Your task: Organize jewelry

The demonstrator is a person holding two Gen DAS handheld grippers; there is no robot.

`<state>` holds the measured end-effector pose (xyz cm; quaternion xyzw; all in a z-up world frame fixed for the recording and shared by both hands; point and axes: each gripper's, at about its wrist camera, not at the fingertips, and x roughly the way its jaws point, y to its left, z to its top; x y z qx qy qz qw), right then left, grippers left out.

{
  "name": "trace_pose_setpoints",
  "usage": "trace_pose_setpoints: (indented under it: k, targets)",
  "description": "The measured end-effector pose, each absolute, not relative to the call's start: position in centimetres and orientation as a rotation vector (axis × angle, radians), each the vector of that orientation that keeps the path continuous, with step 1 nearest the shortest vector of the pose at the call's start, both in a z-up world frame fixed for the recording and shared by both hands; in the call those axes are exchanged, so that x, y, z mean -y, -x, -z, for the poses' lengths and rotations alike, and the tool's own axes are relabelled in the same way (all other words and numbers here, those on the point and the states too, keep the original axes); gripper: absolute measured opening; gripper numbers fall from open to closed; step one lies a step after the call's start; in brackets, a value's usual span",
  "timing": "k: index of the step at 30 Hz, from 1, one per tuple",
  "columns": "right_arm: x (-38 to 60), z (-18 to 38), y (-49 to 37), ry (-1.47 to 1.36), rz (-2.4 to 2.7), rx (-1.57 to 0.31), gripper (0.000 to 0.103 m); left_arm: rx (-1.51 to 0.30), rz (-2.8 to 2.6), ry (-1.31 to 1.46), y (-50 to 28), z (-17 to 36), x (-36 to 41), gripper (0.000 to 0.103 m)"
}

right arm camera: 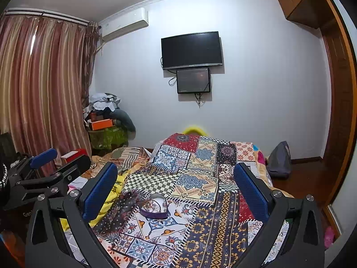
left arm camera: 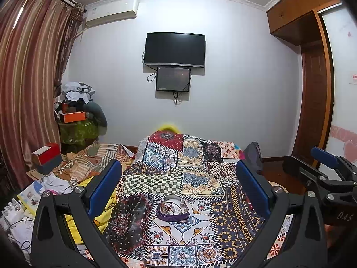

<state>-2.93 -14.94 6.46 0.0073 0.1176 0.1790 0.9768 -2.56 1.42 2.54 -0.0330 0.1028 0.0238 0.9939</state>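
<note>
A heart-shaped purple jewelry box lies open on the patchwork bedspread, near the foot of the bed and between the spread fingers of both tools. Its walls look like smooth satin or card, with a pale lining; inside is a tangle of thin chains and small pieces, too small and blurred to separate. The left gripper is held with its jaws wide apart, holding nothing, its inner pads a dimpled blue rubber on matte black plastic arms. The right gripper is likewise spread and empty. The bedspread is printed cloth in checks, medallions and tile patterns, rumpled at the left. A yellow object at the far end of the bed is mostly hidden behind it.
</note>
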Motion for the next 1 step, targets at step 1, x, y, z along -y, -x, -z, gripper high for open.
trace_pose_setpoints:
  k: [1]
  targets:
    - [14.93,-6.46,2.86,-0.014,-0.361,-0.239,0.103,-0.207,-0.049,0.066,2.54,-2.54,-1.44,0.102]
